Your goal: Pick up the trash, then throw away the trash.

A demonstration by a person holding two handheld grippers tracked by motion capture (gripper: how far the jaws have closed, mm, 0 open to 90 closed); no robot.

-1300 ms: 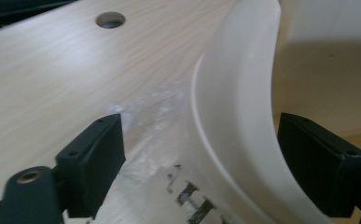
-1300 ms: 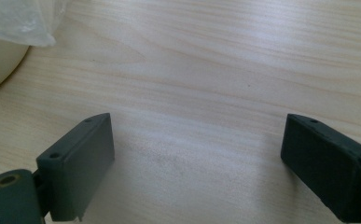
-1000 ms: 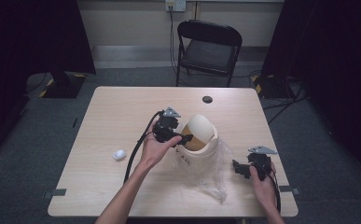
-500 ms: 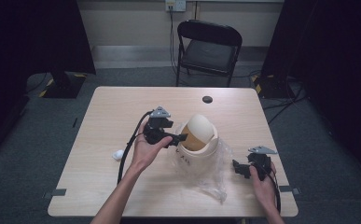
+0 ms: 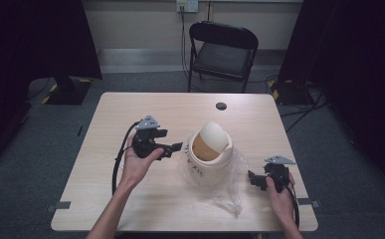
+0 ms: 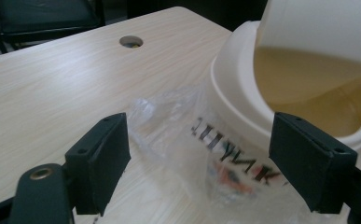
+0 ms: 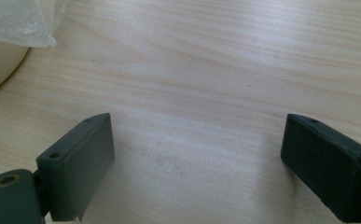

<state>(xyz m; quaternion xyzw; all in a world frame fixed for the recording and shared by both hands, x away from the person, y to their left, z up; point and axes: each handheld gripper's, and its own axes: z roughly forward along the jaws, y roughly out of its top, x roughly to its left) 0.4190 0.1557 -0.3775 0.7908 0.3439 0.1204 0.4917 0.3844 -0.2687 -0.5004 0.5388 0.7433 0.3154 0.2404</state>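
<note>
Cream swing-lid bin [image 5: 209,154] mid-desk [image 5: 130,219], clear bag [image 6: 201,144] crumpled round base; left claw [image 5: 172,148] wide, aimed at bag; right claw [image 5: 253,180] wide, idle near edge; pinch loose film only, avoid rim.

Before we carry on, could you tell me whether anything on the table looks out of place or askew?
The clear plastic bag is not neatly fitted: it lies bunched around the outside of the small cream bin and trails onto the table. The bin's swing lid sits tilted open.
</note>
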